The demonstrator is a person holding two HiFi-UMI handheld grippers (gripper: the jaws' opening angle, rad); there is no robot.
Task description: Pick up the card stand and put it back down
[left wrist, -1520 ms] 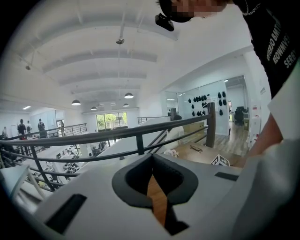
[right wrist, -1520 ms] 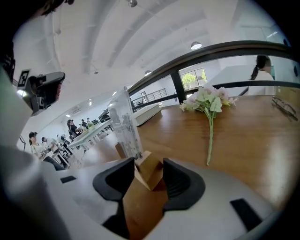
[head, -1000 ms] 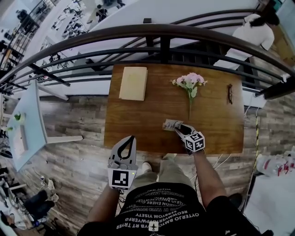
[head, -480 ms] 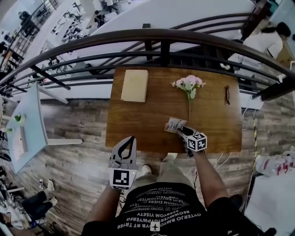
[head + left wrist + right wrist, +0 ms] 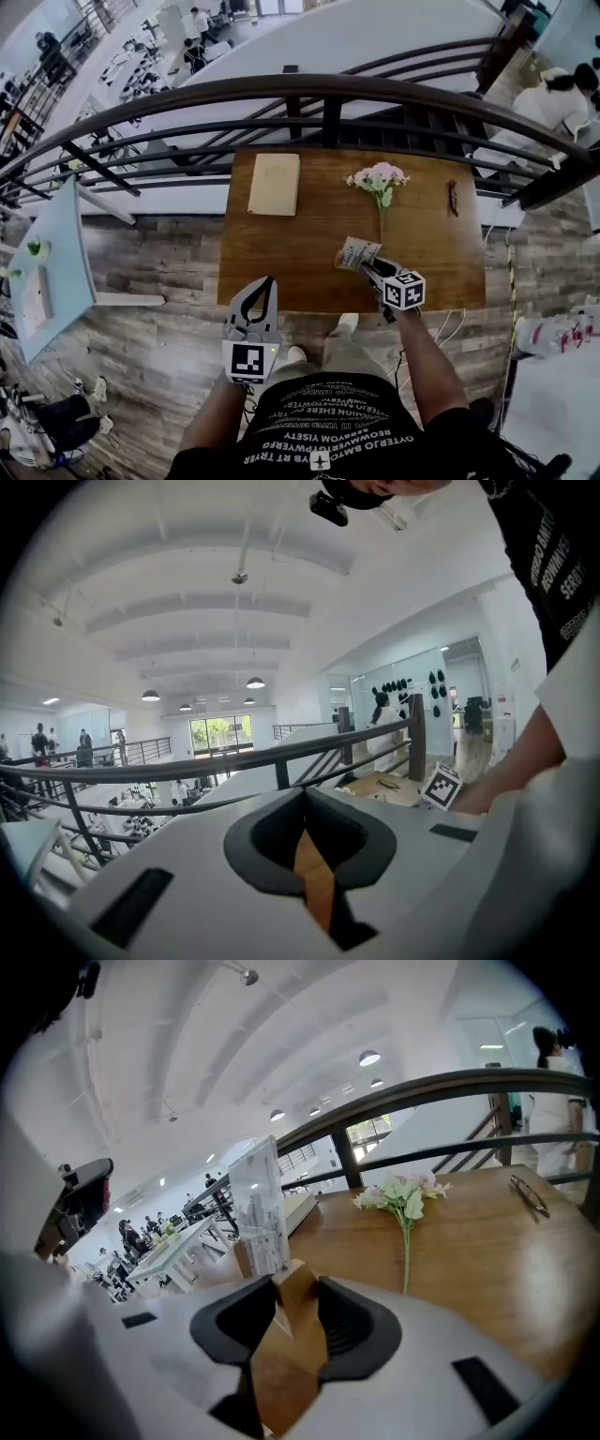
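Observation:
The card stand is a clear panel with a printed card on a small wooden base. It is near the front of the brown table, below the flower stem. My right gripper reaches in from the front edge, and its jaws are shut on the wooden base. The panel leans to the left in the right gripper view. Whether the base touches the table I cannot tell. My left gripper hangs in front of the table over the floor, fingers together and holding nothing.
A pink flower sprig lies mid-table and a tan book at the back left. Glasses rest at the back right. A dark metal railing runs behind the table. A person in white is beyond it.
The right gripper and the card stand have shifted slightly up and right in the head view, and the stand looks more tilted. The left gripper has stayed put.

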